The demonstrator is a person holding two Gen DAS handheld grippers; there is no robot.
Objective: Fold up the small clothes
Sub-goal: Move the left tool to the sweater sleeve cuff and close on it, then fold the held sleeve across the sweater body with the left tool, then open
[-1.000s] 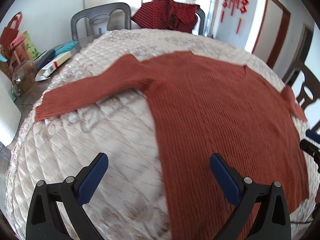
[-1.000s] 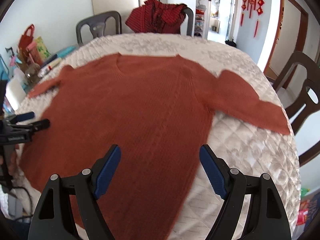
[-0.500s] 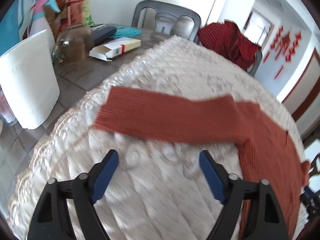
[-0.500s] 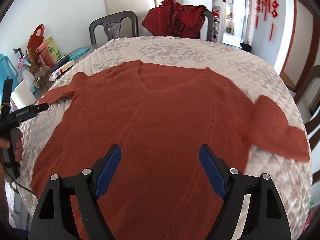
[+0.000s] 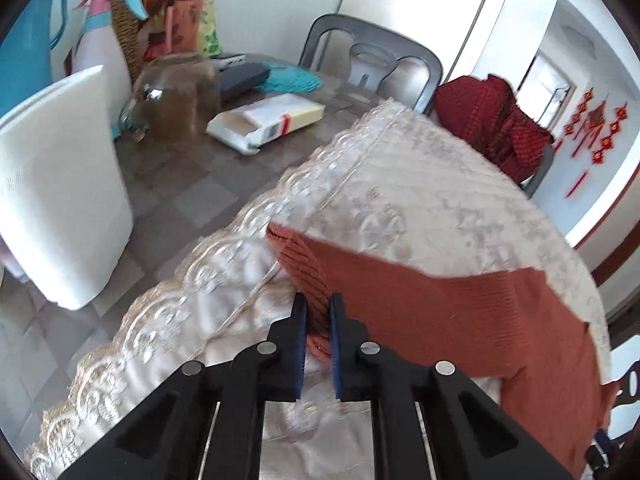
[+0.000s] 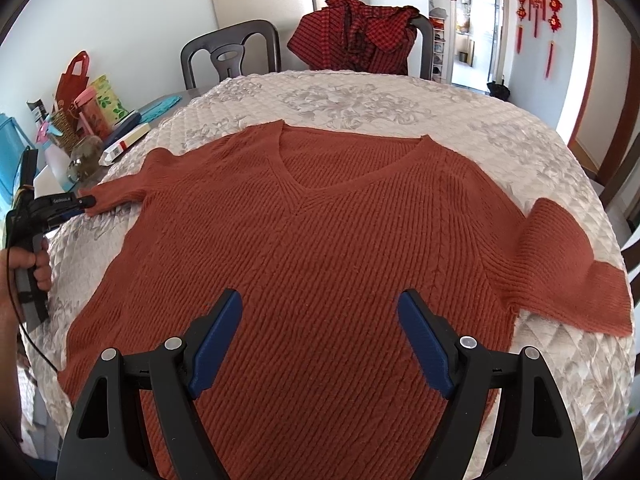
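Observation:
A rust-orange ribbed V-neck sweater (image 6: 320,240) lies flat, front up, on the quilted cream table cover (image 6: 360,96). My left gripper (image 5: 318,308) is shut on the cuff of the sweater's left sleeve (image 5: 308,276) near the cover's lace edge; it also shows in the right wrist view (image 6: 86,202) pinching the sleeve end (image 6: 116,196). My right gripper (image 6: 320,320) is open and empty, hovering over the sweater's lower body. The right sleeve (image 6: 560,264) lies bent toward the right edge.
A red checked garment (image 6: 360,36) hangs on a far chair. On the bare table left of the cover stand a white paper roll (image 5: 60,184), a glass jar (image 5: 176,96), an open box (image 5: 268,120) and bags (image 6: 80,96). Chairs ring the table.
My left gripper moved left to the sleeve end and closed on the cuff. My right gripper stayed open and drew back slightly over the sweater's body.

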